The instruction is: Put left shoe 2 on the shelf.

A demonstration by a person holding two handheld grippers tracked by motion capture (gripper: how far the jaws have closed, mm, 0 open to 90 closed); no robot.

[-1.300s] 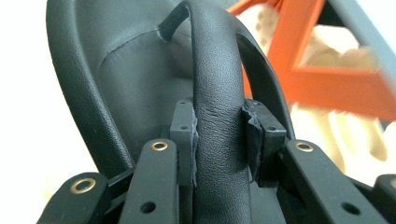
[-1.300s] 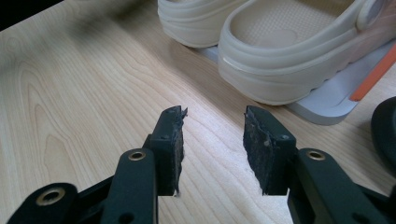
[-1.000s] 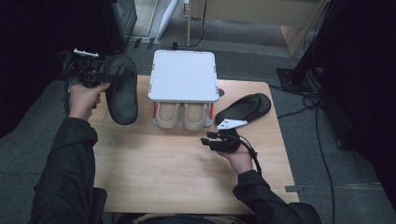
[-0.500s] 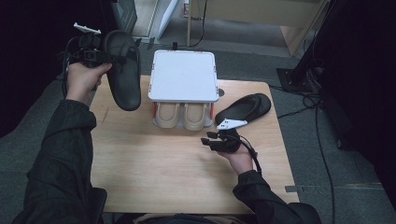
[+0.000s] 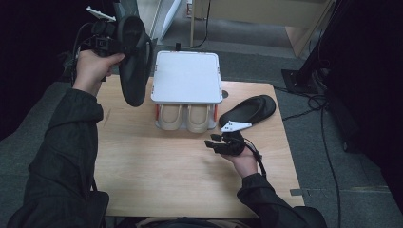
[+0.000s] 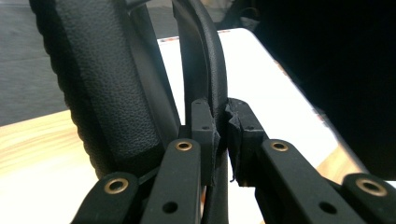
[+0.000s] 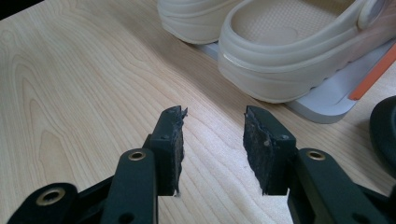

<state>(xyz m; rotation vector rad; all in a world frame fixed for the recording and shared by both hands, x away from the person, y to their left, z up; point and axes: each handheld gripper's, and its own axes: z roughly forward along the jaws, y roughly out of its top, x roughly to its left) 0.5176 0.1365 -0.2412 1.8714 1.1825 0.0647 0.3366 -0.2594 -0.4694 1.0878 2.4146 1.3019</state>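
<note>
My left gripper [image 5: 121, 39] holds a black slipper [image 5: 133, 61] up in the air at the far left, toe hanging down beside the white rack. In the left gripper view the gripper [image 6: 220, 117] is shut on the slipper's thin upper band [image 6: 205, 60], and its jaws have just closed further on it. The grained sole [image 6: 102, 79] fills the left. A second black slipper [image 5: 249, 110] lies on the table at the right. My right gripper [image 5: 215, 142] rests on the table in front of it, open and holding nothing [image 7: 212, 135].
A white flat-topped rack [image 5: 186, 77] stands at the table's far middle, with a pair of beige clogs [image 5: 183, 117] under it. In the right gripper view the clogs [image 7: 280, 46] sit on the rack's base [image 7: 327, 100] just ahead. Bare wood [image 5: 166, 175] spreads in front.
The left hand has lifted the black slipper off the table, up and toward the far left. The right hand and the other slipper have stayed put.
</note>
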